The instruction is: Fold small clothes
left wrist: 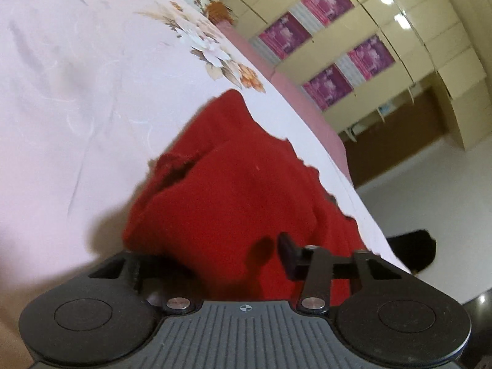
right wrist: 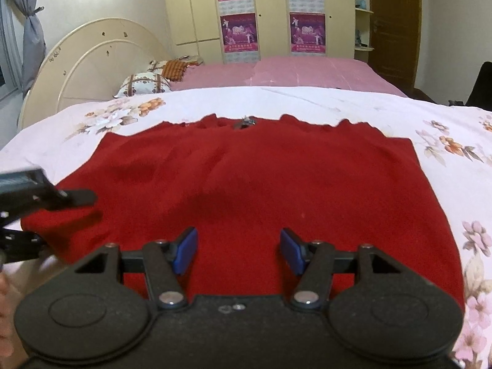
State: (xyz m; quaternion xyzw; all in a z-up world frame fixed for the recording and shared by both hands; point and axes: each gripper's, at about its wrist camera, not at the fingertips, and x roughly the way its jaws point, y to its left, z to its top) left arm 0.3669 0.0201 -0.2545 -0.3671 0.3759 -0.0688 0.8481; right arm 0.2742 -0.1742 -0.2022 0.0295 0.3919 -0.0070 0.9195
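Red garment (right wrist: 255,190) is lying flat on the bed (right wrist: 399,113); right gripper (right wrist: 238,250) fingers are hovering apart. Only the right view is showing the left gripper (right wrist: 72,212) at its left edge, grip unclear.

A: What colour is the garment (right wrist: 261,184)?

B: Deep red all over, with no print I can make out. It lies on a pale pinkish-white bedsheet (right wrist: 338,104) with flowers in orange, brown and white near its edges.

A: And beyond that sheet?

B: A plain pink cover (right wrist: 292,70), then a cream wardrobe (right wrist: 270,9) with purple posters (right wrist: 307,32) on its doors. Left of the wardrobe stands a cream headboard (right wrist: 92,61), with a white cushion (right wrist: 144,84) crossed by brown bands at its foot.

A: The gripper colours?

B: The right gripper (right wrist: 239,250) is black with blue pads (right wrist: 186,249); the left gripper (left wrist: 215,264) is black.
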